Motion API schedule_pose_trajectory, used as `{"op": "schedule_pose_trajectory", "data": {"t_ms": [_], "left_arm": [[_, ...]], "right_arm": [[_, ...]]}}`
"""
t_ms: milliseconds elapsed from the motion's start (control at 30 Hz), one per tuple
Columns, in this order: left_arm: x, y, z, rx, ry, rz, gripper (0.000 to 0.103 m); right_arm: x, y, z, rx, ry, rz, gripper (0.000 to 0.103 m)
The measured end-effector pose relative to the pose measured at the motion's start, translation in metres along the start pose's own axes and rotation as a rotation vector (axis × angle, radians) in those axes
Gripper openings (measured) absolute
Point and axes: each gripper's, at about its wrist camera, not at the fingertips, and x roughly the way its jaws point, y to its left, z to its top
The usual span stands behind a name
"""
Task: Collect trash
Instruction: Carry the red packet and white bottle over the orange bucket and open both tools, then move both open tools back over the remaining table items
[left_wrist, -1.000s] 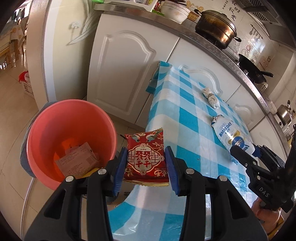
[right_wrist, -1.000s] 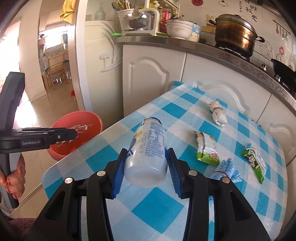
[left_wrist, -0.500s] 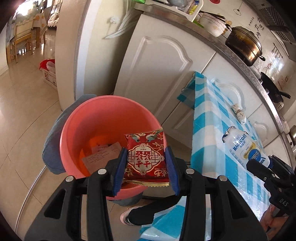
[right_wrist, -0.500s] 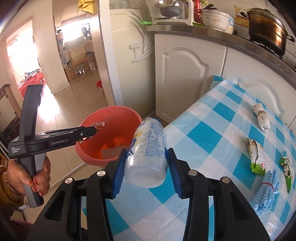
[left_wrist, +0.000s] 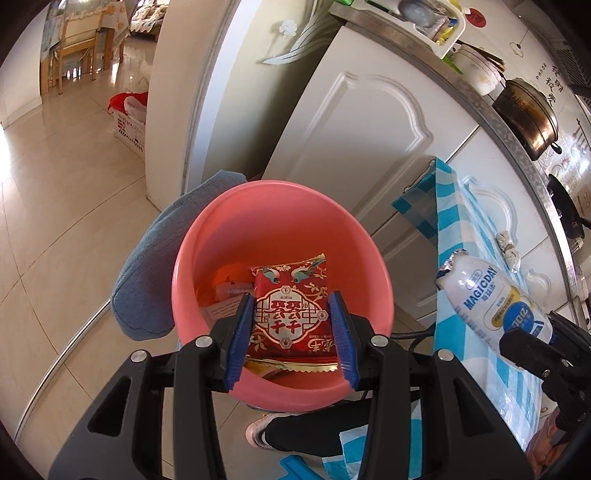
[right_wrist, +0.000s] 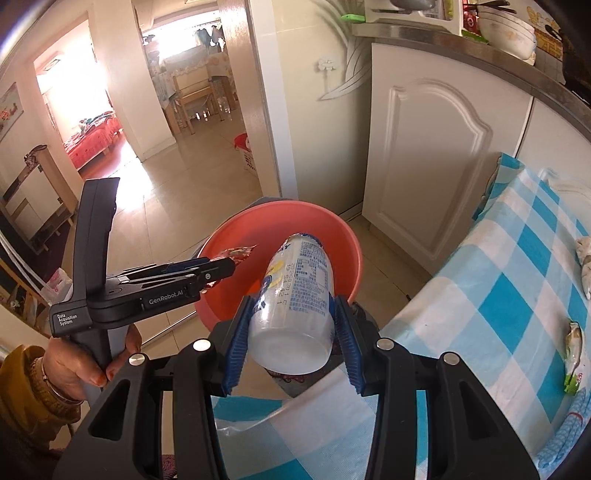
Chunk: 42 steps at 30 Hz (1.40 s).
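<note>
Left gripper (left_wrist: 291, 332): jaws clamped on the 2 side edges of a red snack packet (left_wrist: 290, 312); blue pads press the packet from both sides.
Red snack packet: held upright over the mouth of the pink bucket (left_wrist: 369, 266), printed face toward the left wrist camera, not touching the bucket wall.
Right gripper (right_wrist: 293, 332): jaws closed around a white drink bottle (right_wrist: 295, 306), pads on its lower body.
White drink bottle: tilted, base toward the right wrist camera, torn foil top pointing at the bucket; it hangs above the corner of the checked surface (right_wrist: 498, 295), just short of the bucket rim.
Pink bucket: stands on the floor beside the corner of the surface, in front of white cabinet doors (left_wrist: 362, 125); paper scraps (left_wrist: 221, 308) lie at its bottom.
Blue cloth (left_wrist: 159, 258): draped against the outer left wall of the bucket.
Remaining litter: a crumpled white wrapper (right_wrist: 585, 258) and a green-edged wrapper (right_wrist: 574, 354) lie on the surface, well apart from both grippers.
Person: a hand (right_wrist: 79, 365) with a bracelet grips the left gripper's handle.
</note>
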Motion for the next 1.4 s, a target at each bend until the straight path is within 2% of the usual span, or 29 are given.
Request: {"op": "schedule_pose_trajectory", "data": {"t_ms": [367, 400, 433, 500, 533, 567, 633, 667, 700, 733, 933, 1067, 1400], "left_arm": [[0.016, 0.010, 0.004, -0.024, 0.005, 0.019, 0.043], [0.018, 0.012, 0.005, -0.028, 0.007, 0.026, 0.046], [0.019, 0.013, 0.006, -0.034, 0.009, 0.034, 0.048], [0.019, 0.016, 0.006, -0.043, 0.002, 0.060, 0.063], [0.018, 0.018, 0.006, -0.045, 0.000, 0.066, 0.064], [0.017, 0.019, 0.006, -0.045, -0.001, 0.068, 0.065], [0.015, 0.020, 0.005, -0.038, 0.000, 0.060, 0.070], [0.013, 0.018, 0.005, -0.035, -0.006, 0.061, 0.075], [0.011, 0.017, 0.005, -0.032, -0.013, 0.073, 0.084], [0.008, 0.015, 0.005, -0.025, -0.028, 0.090, 0.086], [-0.007, -0.002, 0.011, 0.039, -0.064, 0.107, 0.091], [-0.016, -0.016, 0.013, 0.065, -0.079, 0.094, 0.095], [-0.032, -0.050, 0.010, 0.118, -0.083, 0.045, 0.096]], "right_arm": [[0.043, 0.017, 0.015, -0.017, 0.060, 0.018, 0.046], [0.045, 0.016, 0.015, -0.017, 0.063, 0.015, 0.046], [0.048, 0.016, 0.015, -0.010, 0.068, 0.022, 0.049], [0.048, 0.013, 0.015, 0.012, 0.055, 0.028, 0.064], [0.046, 0.010, 0.014, 0.023, 0.045, 0.028, 0.074], [0.044, 0.006, 0.013, 0.035, 0.037, 0.030, 0.078], [0.038, -0.001, 0.011, 0.061, 0.022, 0.030, 0.081], [0.034, -0.005, 0.010, 0.076, 0.014, 0.022, 0.084], [0.030, -0.009, 0.008, 0.093, 0.005, 0.018, 0.085], [0.025, -0.015, 0.006, 0.112, -0.007, 0.021, 0.087], [-0.002, -0.041, -0.006, 0.199, -0.077, 0.017, 0.088], [-0.018, -0.053, -0.015, 0.247, -0.116, 0.013, 0.090], [-0.055, -0.076, -0.038, 0.316, -0.195, -0.043, 0.092]]}}
